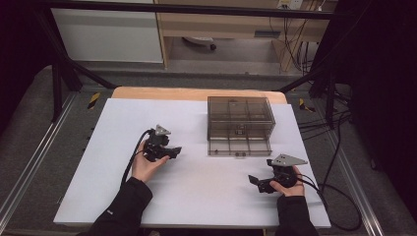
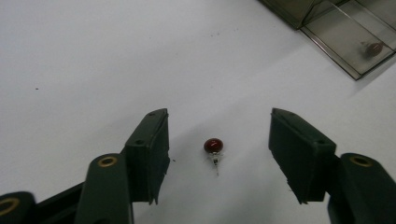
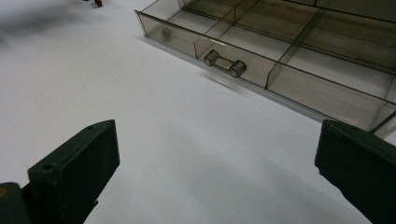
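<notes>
Black long sleeves (image 1: 127, 201) cover both forearms. Each hand-held black two-jaw gripper (image 1: 164, 151) carries a grey three-cornered plate (image 1: 289, 160), brass-ringed screws (image 2: 107, 161) and a trailing black cable (image 1: 132, 157).

Two red studs (image 2: 214, 145); one drawer box (image 1: 240, 118); two grippers (image 1: 173, 152).

The white table top (image 1: 196, 196) lies bare between the left gripper (image 1: 174, 151) and the right gripper (image 1: 255, 183). The smoky plastic box (image 1: 241, 115) blocks the far right, its pulled-out drawer (image 1: 238, 146) jutting toward the person. Bare space lies left of the box.
</notes>
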Demonstrator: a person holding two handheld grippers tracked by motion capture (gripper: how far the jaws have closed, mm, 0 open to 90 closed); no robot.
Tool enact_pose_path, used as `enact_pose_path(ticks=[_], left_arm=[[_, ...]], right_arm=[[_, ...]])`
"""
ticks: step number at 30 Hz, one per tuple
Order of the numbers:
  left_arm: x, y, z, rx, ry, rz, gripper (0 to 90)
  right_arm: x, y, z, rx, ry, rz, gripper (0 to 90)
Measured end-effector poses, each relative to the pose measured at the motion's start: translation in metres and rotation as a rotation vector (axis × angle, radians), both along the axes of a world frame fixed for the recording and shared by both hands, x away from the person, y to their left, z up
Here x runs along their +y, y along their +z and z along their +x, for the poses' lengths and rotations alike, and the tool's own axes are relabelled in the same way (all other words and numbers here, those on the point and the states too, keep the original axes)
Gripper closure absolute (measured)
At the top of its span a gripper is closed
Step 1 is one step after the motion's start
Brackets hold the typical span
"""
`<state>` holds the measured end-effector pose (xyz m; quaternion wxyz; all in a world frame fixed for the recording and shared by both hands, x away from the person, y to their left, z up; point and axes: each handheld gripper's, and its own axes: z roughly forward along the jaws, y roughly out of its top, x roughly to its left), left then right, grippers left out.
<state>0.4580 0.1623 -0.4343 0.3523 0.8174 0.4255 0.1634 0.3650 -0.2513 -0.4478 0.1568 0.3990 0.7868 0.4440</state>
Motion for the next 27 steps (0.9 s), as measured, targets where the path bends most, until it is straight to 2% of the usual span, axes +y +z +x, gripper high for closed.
enact_pose_path(ticks=[3, 5, 12, 27], left_arm=[[0.0006, -0.0017, 0.0006, 0.014, -0.001, -0.016, 43.0], [0.0001, -0.0031, 0.0011, 0.011, -0.001, -0.008, 46.3], [-0.0014, -0.0086, 0.0030, 0.034, -0.003, -0.006, 56.3], [-0.0007, -0.0103, 0.0033, 0.031, 0.003, 0.000, 72.8]], right_arm=[[0.0000, 0.0001, 0.0000, 0.000, -0.001, 0.001, 0.6], [0.0000, 0.0001, 0.0000, 0.000, 0.000, 0.001, 0.6], [0.0000, 0.0001, -0.0001, -0.001, -0.001, 0.001, 0.6], [-0.0003, 0.0003, 0.0001, -0.006, 0.000, 0.001, 0.6]])
